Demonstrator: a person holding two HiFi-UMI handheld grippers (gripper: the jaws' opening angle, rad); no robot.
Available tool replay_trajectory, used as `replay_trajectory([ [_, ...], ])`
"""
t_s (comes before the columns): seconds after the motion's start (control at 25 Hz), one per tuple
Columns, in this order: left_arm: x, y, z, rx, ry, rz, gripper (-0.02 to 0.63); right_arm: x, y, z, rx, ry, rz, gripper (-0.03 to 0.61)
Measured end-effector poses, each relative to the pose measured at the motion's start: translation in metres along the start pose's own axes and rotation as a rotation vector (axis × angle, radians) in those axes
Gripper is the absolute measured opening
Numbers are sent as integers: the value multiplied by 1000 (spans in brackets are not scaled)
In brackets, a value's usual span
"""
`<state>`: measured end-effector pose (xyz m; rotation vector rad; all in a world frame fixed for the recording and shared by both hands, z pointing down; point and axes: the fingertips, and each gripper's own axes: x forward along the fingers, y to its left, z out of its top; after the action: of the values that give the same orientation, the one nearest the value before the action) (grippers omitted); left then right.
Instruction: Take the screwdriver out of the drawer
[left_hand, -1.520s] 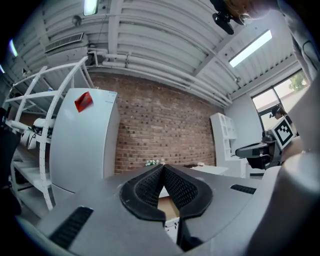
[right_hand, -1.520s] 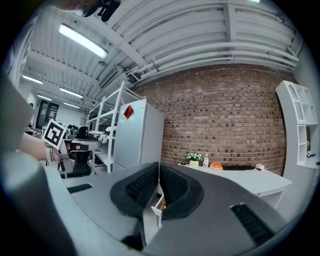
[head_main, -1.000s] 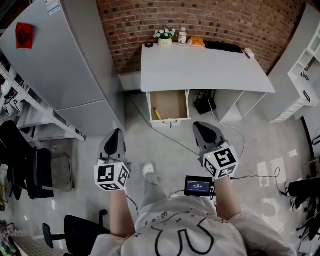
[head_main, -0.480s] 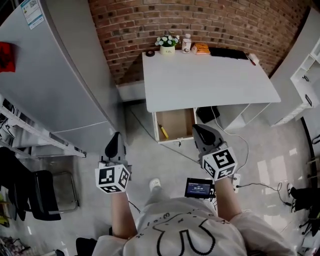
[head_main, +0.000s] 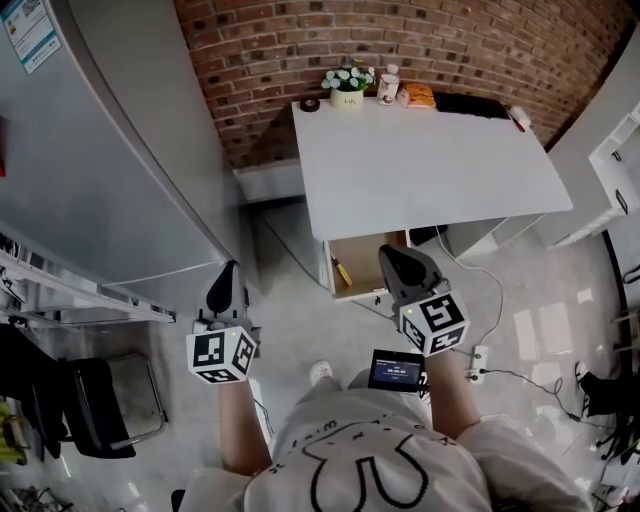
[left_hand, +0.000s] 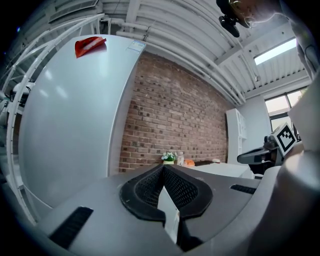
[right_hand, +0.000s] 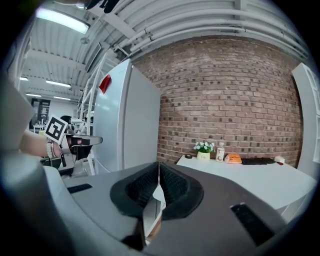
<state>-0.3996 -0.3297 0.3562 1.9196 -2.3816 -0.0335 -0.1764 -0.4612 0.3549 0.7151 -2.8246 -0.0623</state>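
A yellow-handled screwdriver (head_main: 342, 272) lies at the left side of the open wooden drawer (head_main: 364, 259) under the white desk (head_main: 430, 160). My right gripper (head_main: 386, 254) is shut and empty, its tip over the drawer's right front corner as seen from the head view. My left gripper (head_main: 228, 270) is also shut and empty, held over the floor well to the left of the drawer. In the left gripper view the pads of the left gripper (left_hand: 163, 169) meet at the tip. The same holds for the right gripper (right_hand: 159, 166) in its own view.
A tall grey cabinet (head_main: 110, 160) stands at the left against the brick wall. On the desk's far edge sit a flower pot (head_main: 349, 80), a bottle (head_main: 388, 85), an orange item (head_main: 420, 96) and a black keyboard (head_main: 472, 103). A power strip (head_main: 480, 360) and cables lie on the floor at right.
The view has closed in on the desk, and both grippers have moved forward. The right gripper's tip now overlaps the drawer's front right corner. Both stay shut.
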Motion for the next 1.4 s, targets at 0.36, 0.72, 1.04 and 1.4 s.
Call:
replay_trajectory([
  [0.36, -2, 26, -28, -41, 39, 93, 12, 35, 5, -25, -1, 69, 74, 21],
  [0.72, -28, 31, -73, -115, 119, 233, 12, 60, 22, -63, -18, 171, 229, 21],
  [1.04, -38, 25, -147, -160, 247, 249, 12, 76, 31, -131, 16, 278, 276, 21],
  [1.4, -20, 29, -239, -148, 336, 191, 12, 97, 41, -219, -2, 361, 327, 21],
])
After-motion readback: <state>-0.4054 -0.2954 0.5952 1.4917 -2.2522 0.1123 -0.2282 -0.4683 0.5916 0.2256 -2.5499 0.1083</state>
